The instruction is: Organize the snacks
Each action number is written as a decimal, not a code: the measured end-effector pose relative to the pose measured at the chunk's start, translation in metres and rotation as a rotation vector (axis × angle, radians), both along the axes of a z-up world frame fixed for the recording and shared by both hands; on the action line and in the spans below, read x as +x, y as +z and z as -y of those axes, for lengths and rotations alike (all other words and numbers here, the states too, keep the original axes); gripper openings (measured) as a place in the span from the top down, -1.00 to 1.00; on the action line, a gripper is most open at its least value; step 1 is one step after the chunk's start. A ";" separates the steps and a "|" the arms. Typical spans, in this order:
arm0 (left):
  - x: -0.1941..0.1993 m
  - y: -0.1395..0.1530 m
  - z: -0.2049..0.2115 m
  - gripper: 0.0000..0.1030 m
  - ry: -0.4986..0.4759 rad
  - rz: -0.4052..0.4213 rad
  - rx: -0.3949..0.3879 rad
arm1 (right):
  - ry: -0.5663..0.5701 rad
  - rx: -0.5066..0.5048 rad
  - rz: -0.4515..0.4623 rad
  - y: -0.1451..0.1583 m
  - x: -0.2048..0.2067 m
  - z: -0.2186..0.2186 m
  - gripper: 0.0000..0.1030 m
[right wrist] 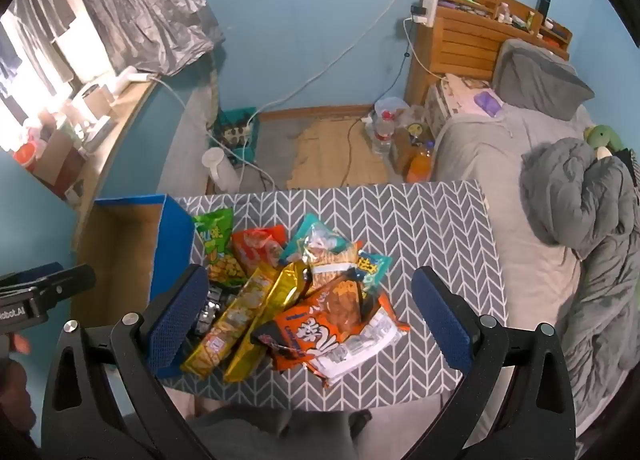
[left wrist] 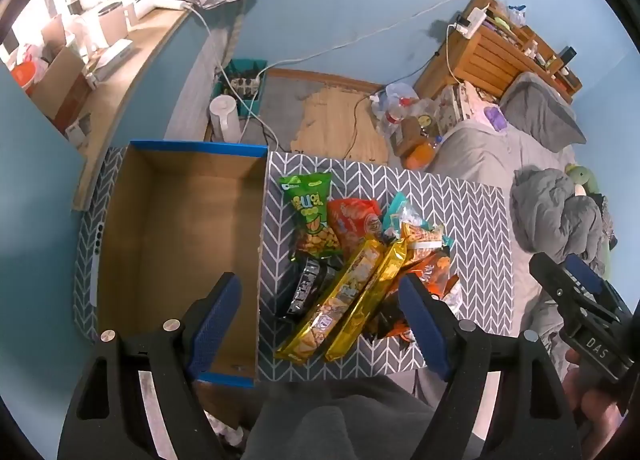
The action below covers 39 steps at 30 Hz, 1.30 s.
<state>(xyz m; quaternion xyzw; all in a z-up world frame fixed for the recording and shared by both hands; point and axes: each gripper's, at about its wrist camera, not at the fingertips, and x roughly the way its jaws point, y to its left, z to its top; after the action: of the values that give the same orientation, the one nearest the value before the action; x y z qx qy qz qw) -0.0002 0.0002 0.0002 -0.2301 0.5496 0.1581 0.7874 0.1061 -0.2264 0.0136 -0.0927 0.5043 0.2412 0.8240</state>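
So nothing has gone into the box point(left wrist: 180, 244) as far as I can see: its brown cardboard floor shows bare from the blue-taped rim down, and it sits on the left end of the chevron-patterned table point(right wrist: 420, 220). Every snack lies in one heap just beside the box's right wall. I can pick out a green bag point(left wrist: 310, 212) at the far side, a red-orange pack point(left wrist: 352, 220) next to it, two long gold packets point(left wrist: 340, 300) lying side by side toward the near edge, a dark wrapped item point(left wrist: 304, 292) tucked under them, a clear-and-teal packet point(right wrist: 324, 248) on top, and a big orange bag point(right wrist: 336, 324) nearest the right side.

The left gripper point(left wrist: 320, 320) hangs wide open above the seam between box and pile, holding nothing. The right gripper point(right wrist: 308, 320) is also spread wide and empty, poised over the orange bag and gold packets.

To my eye the job is at its very start; the whole heap is left to move.
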 end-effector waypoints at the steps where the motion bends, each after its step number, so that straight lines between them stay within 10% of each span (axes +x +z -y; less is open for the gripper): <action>1: 0.000 0.000 0.000 -0.59 -0.004 0.003 -0.004 | 0.001 0.001 -0.007 0.000 0.000 0.000 -0.95; 39: -0.005 0.002 0.010 -0.59 0.000 0.035 -0.029 | -0.002 0.006 -0.012 0.001 0.002 0.000 -0.95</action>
<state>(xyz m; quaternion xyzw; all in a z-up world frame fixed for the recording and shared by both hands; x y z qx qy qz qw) -0.0054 -0.0096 0.0024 -0.2443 0.5382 0.1459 0.7933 0.1076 -0.2265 0.0143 -0.0882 0.5085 0.2427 0.8214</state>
